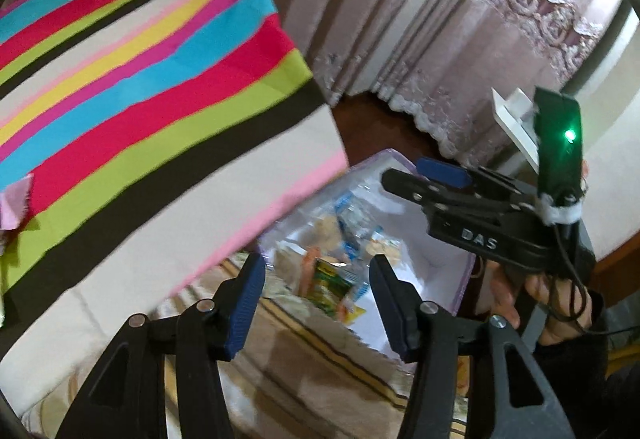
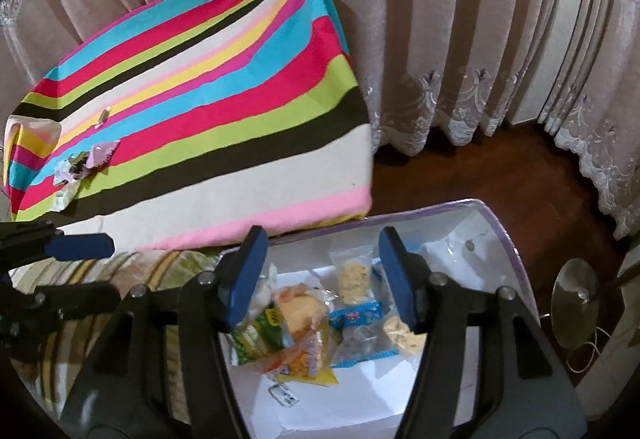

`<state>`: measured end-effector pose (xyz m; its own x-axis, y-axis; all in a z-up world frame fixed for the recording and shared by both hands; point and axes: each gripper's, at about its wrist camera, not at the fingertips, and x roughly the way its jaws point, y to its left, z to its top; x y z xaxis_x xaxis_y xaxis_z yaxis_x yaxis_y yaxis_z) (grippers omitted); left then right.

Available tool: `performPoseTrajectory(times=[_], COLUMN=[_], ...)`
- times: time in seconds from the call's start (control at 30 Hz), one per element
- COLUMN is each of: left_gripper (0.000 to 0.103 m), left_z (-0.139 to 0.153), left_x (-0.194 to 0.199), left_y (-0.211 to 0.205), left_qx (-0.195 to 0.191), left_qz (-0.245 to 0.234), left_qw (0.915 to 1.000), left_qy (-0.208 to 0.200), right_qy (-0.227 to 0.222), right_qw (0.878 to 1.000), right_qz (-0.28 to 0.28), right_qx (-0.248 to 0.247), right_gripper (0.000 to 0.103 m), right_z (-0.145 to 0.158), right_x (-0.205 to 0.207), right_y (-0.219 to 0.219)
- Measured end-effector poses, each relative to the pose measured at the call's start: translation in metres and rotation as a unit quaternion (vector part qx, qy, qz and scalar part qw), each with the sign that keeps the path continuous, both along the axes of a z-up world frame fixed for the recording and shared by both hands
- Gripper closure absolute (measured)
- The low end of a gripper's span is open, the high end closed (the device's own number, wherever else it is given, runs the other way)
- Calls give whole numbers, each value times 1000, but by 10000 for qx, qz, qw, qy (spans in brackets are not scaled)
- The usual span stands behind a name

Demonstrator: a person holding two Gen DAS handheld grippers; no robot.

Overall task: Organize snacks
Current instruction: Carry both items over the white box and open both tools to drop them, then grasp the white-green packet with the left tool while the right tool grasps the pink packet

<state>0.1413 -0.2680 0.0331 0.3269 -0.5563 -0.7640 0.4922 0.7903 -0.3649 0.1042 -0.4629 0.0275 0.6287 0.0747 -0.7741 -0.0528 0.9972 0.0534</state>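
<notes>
A white box with a purple rim (image 2: 516, 251) sits on the floor beside a striped cloth-covered surface (image 2: 224, 87). Inside lie several snack packets: a yellow one (image 2: 304, 319), a green one (image 2: 256, 335) and clear-and-blue cracker packs (image 2: 356, 279). My right gripper (image 2: 324, 279) hangs open over the box with nothing between its pads. My left gripper (image 1: 320, 303) is also open and empty, just left of the box rim (image 1: 384, 153), with the snacks (image 1: 332, 259) beyond it. More wrappers, one pink (image 2: 104, 153), lie on the cloth. Each view shows the other gripper: the right one (image 1: 416, 181), the left one (image 2: 92, 271).
Beige lace-edged curtains (image 2: 440, 39) hang behind. Dark wooden floor (image 2: 500, 167) lies to the right of the box. A round metal base (image 2: 572, 303) stands at the right. A beige striped cushion (image 1: 304, 351) lies below the left gripper.
</notes>
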Motion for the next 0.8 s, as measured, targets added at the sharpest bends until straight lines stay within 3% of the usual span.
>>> performPoseTrajectory(times=[0.23, 0.47, 0.6, 0.8], left_gripper=[48, 48, 48, 48], left_z=[3, 4, -1, -14], left_x=[9, 20, 26, 33], left_y=[42, 104, 149, 226], left_qx=[100, 164, 148, -1], left_qz=[660, 1481, 2069, 3156], left_qw=[9975, 9883, 9779, 9489], left_qy=[-244, -330, -266, 0], right_qy=[-64, -84, 5, 56], right_qw=[9996, 9984, 9965, 9933], right_qz=[239, 491, 742, 1029], right_qx=[127, 267, 375, 527], right_gripper=[40, 30, 29, 29], right_z=[7, 14, 15, 15], right_x=[9, 23, 35, 48], right_y=[32, 68, 97, 145])
